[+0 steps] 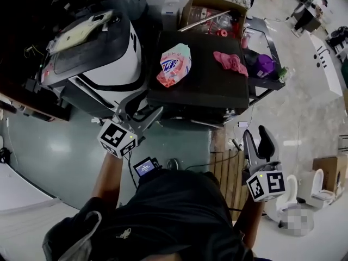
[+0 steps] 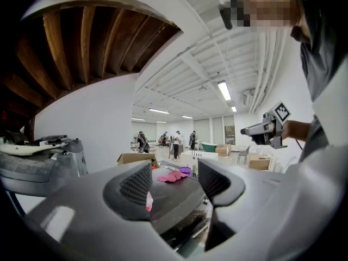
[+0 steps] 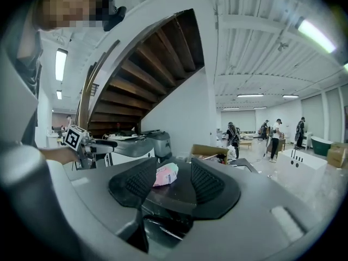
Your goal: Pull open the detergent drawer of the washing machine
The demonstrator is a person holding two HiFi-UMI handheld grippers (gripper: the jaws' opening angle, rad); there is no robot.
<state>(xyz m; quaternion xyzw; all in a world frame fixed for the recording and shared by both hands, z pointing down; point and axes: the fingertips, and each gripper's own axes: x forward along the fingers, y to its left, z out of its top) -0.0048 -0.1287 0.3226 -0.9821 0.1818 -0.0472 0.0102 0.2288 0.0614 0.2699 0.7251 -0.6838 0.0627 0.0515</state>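
Observation:
The white washing machine (image 1: 103, 58) with a dark top stands at the upper left of the head view; I cannot make out its detergent drawer. My left gripper (image 1: 145, 103) is open and empty, its jaws level beside the machine's lower right corner, by the edge of the black table (image 1: 206, 94). In the left gripper view the left gripper (image 2: 174, 181) frames that table, with the machine (image 2: 38, 165) off to the left. My right gripper (image 1: 256, 132) is open and empty over the floor, right of the table. The right gripper (image 3: 171, 181) looks across the table towards the machine (image 3: 144, 143).
On the table lie a pink detergent bag (image 1: 175, 64), a pink cloth (image 1: 230, 62) and a purple object (image 1: 265, 64). A cardboard box (image 1: 212, 12) stands behind it. Cables and a small device (image 1: 145, 167) lie on the floor near my feet. People stand far off in the hall.

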